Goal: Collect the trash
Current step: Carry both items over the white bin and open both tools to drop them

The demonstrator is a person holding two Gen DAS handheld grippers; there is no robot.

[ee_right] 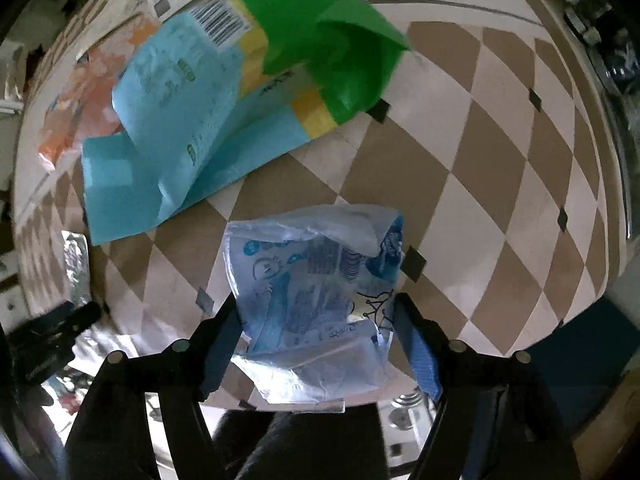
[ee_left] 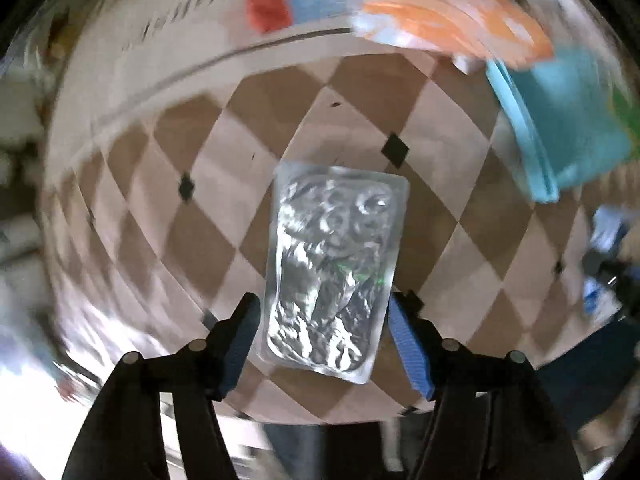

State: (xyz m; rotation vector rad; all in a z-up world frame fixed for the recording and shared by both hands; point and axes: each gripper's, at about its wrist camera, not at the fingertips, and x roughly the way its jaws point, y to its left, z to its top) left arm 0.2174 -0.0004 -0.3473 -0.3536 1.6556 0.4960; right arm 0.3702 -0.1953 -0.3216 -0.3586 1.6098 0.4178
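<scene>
In the left wrist view the left tool (ee_left: 324, 344) points straight down at the checkered worktop (ee_left: 152, 168). A silver blister pack (ee_left: 334, 268) lies between its fingers, with the long axis running away from the camera, along the fingers. The fingers stand at the two long edges of its near end, about half open; whether the pads already press on the pack I cannot tell, because the picture is blurred. Farther away lie a teal carton (ee_left: 568, 128) and an orange wrapper (ee_left: 452, 20). In the right wrist view the right tool (ee_right: 316, 340) also points down, opened wide, over a crumpled blue plastic bag (ee_right: 316, 292). The bag lies flat between the fingers and seems not to be gripped. Its near edge reaches the worktop's edge. I think each tool only needs to close; the left is nearer to a grip.
</scene>
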